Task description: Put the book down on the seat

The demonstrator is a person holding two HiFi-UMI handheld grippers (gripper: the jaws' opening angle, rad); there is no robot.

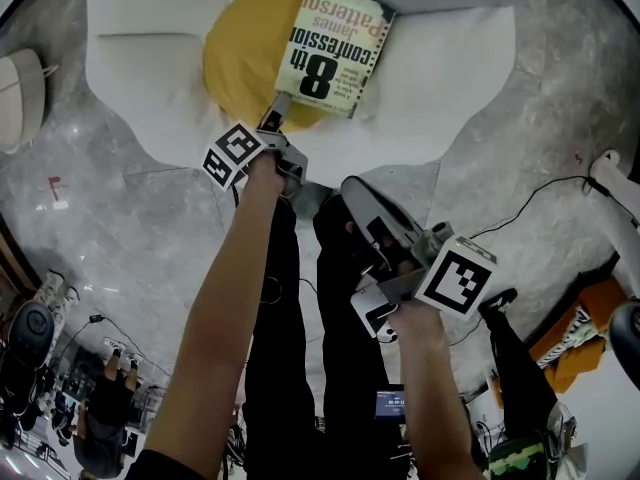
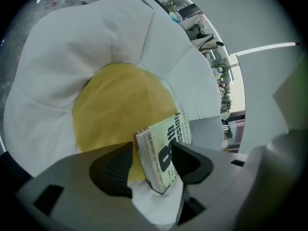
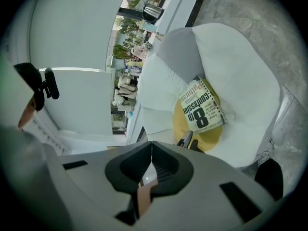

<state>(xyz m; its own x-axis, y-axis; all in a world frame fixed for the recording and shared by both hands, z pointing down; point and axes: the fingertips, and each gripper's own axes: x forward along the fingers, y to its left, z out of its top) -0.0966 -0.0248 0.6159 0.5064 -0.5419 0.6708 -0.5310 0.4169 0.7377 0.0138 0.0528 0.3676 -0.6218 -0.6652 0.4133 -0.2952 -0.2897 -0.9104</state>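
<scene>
The book (image 1: 335, 48), a pale paperback with a big black "8" on its cover, lies on the yellow round cushion (image 1: 238, 63) of the white petal-shaped seat (image 1: 455, 73). My left gripper (image 1: 276, 111) reaches to the book's near corner. In the left gripper view the book (image 2: 166, 148) stands between the jaws of my left gripper (image 2: 153, 149); the right pad touches the cover, while a gap shows at the left pad. My right gripper (image 1: 354, 188) hangs back over the floor, away from the seat. In the right gripper view its pads (image 3: 151, 150) meet with nothing in them, and the book (image 3: 202, 107) is seen ahead.
Grey marble floor (image 1: 150, 198) surrounds the seat. The person's black-trousered legs (image 1: 300, 348) stand just in front of it. A black cable (image 1: 545, 193) and an orange, striped bundle (image 1: 580, 333) lie at the right. A beige object (image 1: 20, 93) sits at the left edge.
</scene>
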